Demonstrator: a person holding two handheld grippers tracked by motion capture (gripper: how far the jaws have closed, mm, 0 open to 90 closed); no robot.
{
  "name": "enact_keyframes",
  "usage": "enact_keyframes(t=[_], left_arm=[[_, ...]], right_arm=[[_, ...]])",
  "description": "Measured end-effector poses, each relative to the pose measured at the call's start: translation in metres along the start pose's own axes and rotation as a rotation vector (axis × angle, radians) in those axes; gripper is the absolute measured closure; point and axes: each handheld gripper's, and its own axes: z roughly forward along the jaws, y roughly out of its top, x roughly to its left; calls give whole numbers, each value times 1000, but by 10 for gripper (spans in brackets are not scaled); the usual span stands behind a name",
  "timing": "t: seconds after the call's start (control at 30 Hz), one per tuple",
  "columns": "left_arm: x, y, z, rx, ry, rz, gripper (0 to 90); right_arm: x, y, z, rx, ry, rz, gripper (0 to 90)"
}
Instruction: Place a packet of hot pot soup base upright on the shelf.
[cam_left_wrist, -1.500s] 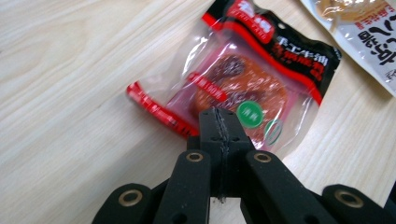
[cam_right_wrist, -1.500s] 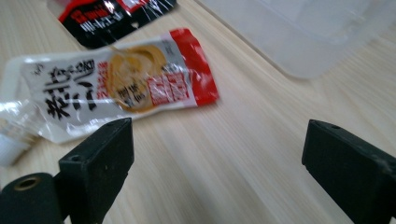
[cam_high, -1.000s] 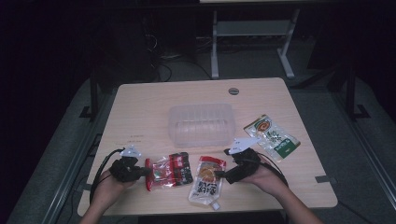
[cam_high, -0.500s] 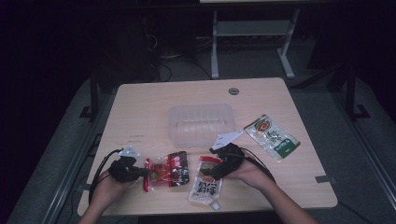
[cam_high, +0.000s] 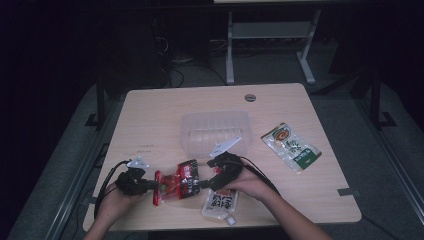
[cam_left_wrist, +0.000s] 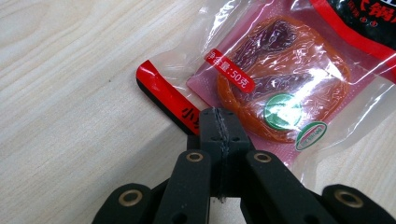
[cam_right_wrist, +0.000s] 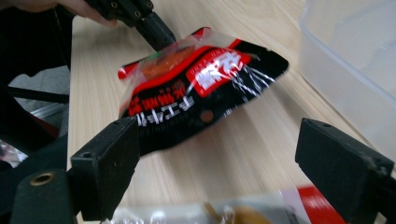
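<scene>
High view: red pouch (cam_high: 176, 183) btwn left gripper (cam_high: 150, 186) & right gripper (cam_high: 206, 184), nr table's (cam_high: 150, 115) front edge.

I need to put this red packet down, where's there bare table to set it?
Bare wood lies along the table's far-left part, beyond the left gripper and left of the clear plastic tub. The near middle is crowded: red-and-black packet, white pouch, right gripper. A green packet lies right.

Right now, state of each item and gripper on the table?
Red-and-black snack packet: sealed, one edge pinched by left gripper.
Left gripper: shut on the packet.
Right gripper: fingers open, nothing held.
Clear plastic container: lidless, empty.
White pouch: lying flat.
Green-and-white packet: sealed, flat, untouched.
</scene>
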Motion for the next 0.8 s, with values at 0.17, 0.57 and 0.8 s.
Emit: enact_keyframes(t=[0.17,0.57,0.8], left_arm=[[-1,0,0,-3,5,0,898],[-1,0,0,5,8,-2,899],[-2,-1,0,4,14,-4,899]], right_arm=[[-3,7,16,-3,35,28,135],[-1,4,36,25,96,62,147],[4,8,44,-3,135,58,314]])
